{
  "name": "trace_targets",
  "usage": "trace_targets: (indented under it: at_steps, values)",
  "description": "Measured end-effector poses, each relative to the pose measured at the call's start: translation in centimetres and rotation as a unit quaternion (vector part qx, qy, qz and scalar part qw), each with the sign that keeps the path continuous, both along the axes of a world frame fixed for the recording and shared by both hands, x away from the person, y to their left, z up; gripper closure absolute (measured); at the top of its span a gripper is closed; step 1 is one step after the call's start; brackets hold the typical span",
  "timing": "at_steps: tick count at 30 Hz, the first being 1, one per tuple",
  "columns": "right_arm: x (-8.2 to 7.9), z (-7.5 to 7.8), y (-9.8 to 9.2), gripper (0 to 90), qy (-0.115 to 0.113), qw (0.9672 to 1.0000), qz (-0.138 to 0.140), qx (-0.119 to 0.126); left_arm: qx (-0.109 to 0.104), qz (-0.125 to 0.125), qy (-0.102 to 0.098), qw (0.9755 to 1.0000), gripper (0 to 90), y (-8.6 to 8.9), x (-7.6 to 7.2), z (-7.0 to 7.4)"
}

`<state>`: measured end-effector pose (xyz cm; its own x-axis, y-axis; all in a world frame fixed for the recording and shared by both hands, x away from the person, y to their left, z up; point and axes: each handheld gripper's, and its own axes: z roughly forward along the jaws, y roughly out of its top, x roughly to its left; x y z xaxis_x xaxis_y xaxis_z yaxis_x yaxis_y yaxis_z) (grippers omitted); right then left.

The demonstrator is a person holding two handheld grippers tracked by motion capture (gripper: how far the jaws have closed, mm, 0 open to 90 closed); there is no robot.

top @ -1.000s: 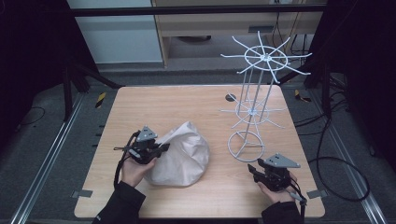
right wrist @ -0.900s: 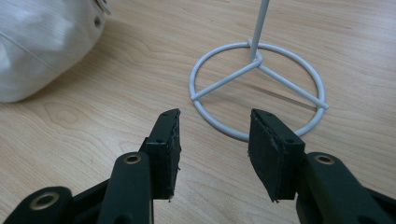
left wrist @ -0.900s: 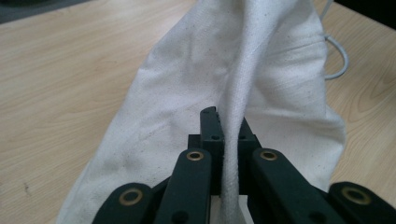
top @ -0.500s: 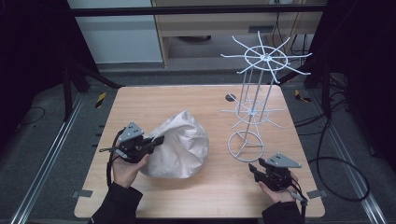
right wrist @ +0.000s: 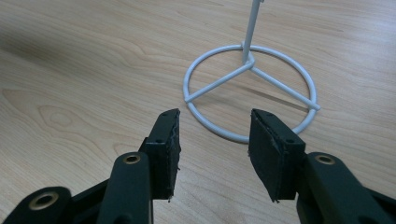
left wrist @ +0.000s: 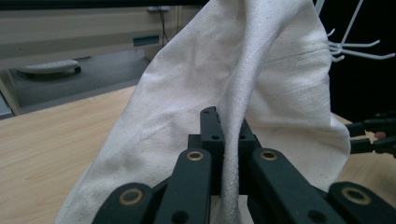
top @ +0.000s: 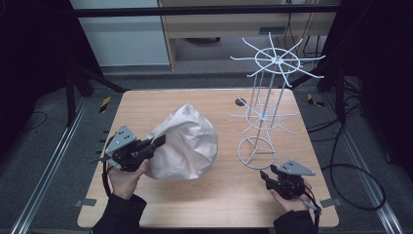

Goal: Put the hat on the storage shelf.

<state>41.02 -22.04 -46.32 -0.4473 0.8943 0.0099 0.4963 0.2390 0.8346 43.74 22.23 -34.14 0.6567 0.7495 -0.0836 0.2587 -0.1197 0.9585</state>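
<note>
A cream cloth bag (top: 187,144) bulges in the middle of the wooden table (top: 146,105), its left edge lifted. My left gripper (top: 158,141) is shut on a fold of that bag (left wrist: 233,93), the fabric pinched between the two black jaws (left wrist: 229,140). A white wire rack (top: 272,97) with radiating hooks stands at the right. Its ring base (right wrist: 252,88) lies just beyond my right gripper (right wrist: 214,140), which rests open near the table's front right with nothing between its fingers. In the high view the right gripper (top: 265,176) sits in front of that base.
Black metal frame rails (top: 53,161) run along the table's left and right sides. A small dark disc (top: 240,102) lies on the table behind the rack. The other gripper's jaws (left wrist: 373,137) show at the right edge of the left gripper view.
My left gripper has risen and drawn leftward with the bag's edge, pulling the cloth up into a taller bulge. The right gripper has stayed where it was.
</note>
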Motion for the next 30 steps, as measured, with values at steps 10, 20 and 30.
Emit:
trace_targets:
  at_steps: [10,20,30]
  values:
    - [0.1,-0.1,0.0,53.4,0.001,1.0000,0.000,-0.003,-0.066,0.009,-0.039,0.9970,88.0,1.0,-1.4,2.2]
    - [0.1,-0.1,0.0,53.2,0.000,1.0000,-0.003,-0.005,-0.112,-0.005,-0.075,0.9909,88.0,0.0,-2.0,4.2]
    - [0.1,-0.1,-0.1,53.2,-0.001,1.0000,-0.004,-0.006,-0.158,-0.016,-0.103,0.9819,88.0,-1.5,-2.1,5.9]
